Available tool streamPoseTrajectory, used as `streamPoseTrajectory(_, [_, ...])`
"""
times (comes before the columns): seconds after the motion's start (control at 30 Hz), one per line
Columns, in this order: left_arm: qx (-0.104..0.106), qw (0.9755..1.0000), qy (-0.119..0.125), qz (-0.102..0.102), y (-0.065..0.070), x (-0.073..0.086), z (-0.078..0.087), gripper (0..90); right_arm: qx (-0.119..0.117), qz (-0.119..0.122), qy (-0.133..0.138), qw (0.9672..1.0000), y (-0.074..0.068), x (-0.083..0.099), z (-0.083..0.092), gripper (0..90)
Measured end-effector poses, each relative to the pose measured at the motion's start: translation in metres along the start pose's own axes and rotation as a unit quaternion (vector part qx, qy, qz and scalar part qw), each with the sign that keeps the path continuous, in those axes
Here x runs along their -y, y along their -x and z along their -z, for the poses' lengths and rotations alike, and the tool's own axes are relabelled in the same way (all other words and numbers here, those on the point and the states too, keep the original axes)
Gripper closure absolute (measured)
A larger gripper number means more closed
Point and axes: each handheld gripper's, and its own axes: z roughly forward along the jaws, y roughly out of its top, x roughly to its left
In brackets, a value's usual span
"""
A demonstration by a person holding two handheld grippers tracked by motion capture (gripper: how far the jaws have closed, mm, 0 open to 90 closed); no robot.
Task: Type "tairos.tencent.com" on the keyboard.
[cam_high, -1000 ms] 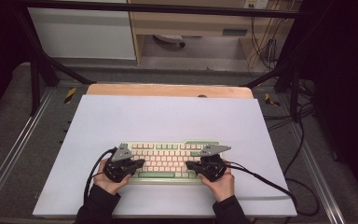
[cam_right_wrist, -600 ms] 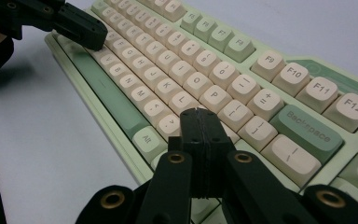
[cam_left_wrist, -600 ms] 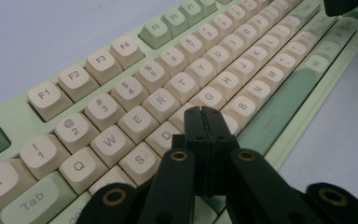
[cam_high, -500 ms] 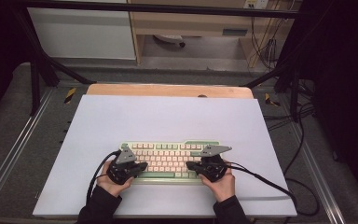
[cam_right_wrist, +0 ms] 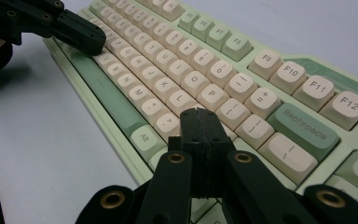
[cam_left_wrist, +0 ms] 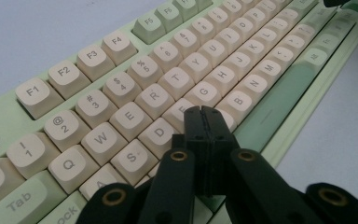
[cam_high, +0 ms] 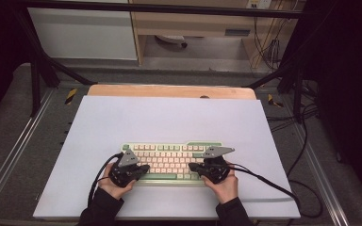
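Observation:
A pale green keyboard (cam_high: 169,157) with cream keys lies on the white table near the front edge. My left gripper (cam_high: 143,168) rests over its left half, jaws shut with nothing between them. In the left gripper view the closed tips (cam_left_wrist: 203,112) sit over the keys around F and C of the keyboard (cam_left_wrist: 121,88). My right gripper (cam_high: 193,166) is over the right half, also shut and empty. In the right gripper view its tips (cam_right_wrist: 196,112) hover by the punctuation keys of the keyboard (cam_right_wrist: 223,74), with the left gripper (cam_right_wrist: 93,39) farther off at the upper left.
The white table top (cam_high: 169,117) has a wooden strip (cam_high: 169,91) along its far edge. Black cables (cam_high: 264,183) trail from both grippers toward the front and right. A metal frame (cam_high: 37,75) and dark floor surround the table.

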Motion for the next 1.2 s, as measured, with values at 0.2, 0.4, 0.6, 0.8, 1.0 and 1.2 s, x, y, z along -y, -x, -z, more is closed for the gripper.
streamPoseTrajectory(0.2, [0.000, 1.0000, 0.007, 0.002, -0.002, 0.000, 0.007, 89.9, 0.000, 0.000, -0.002, 1.0000, 0.000, 0.000, -0.001, 90.0])
streamPoseTrajectory(0.4, [-0.001, 0.9999, 0.010, 0.004, -0.004, 0.000, 0.011, 89.9, 0.000, 0.001, -0.001, 1.0000, 0.000, 0.000, 0.000, 90.0])
streamPoseTrajectory(0.6, [-0.005, 0.9998, 0.016, 0.009, -0.008, -0.003, 0.016, 89.9, 0.000, 0.000, -0.002, 1.0000, 0.001, 0.001, 0.000, 90.0])
streamPoseTrajectory(0.8, [-0.011, 0.9996, 0.025, 0.013, -0.012, -0.007, 0.021, 89.9, 0.000, 0.002, -0.002, 1.0000, 0.001, 0.001, -0.001, 90.0])
streamPoseTrajectory(1.0, [-0.017, 0.9993, 0.029, 0.016, -0.015, -0.010, 0.023, 89.9, 0.000, 0.001, -0.003, 1.0000, 0.001, 0.001, -0.001, 90.0])
streamPoseTrajectory(1.2, [-0.023, 0.9991, 0.030, 0.018, -0.019, -0.014, 0.022, 89.9, 0.000, 0.001, -0.004, 1.0000, 0.001, 0.001, -0.001, 90.0])
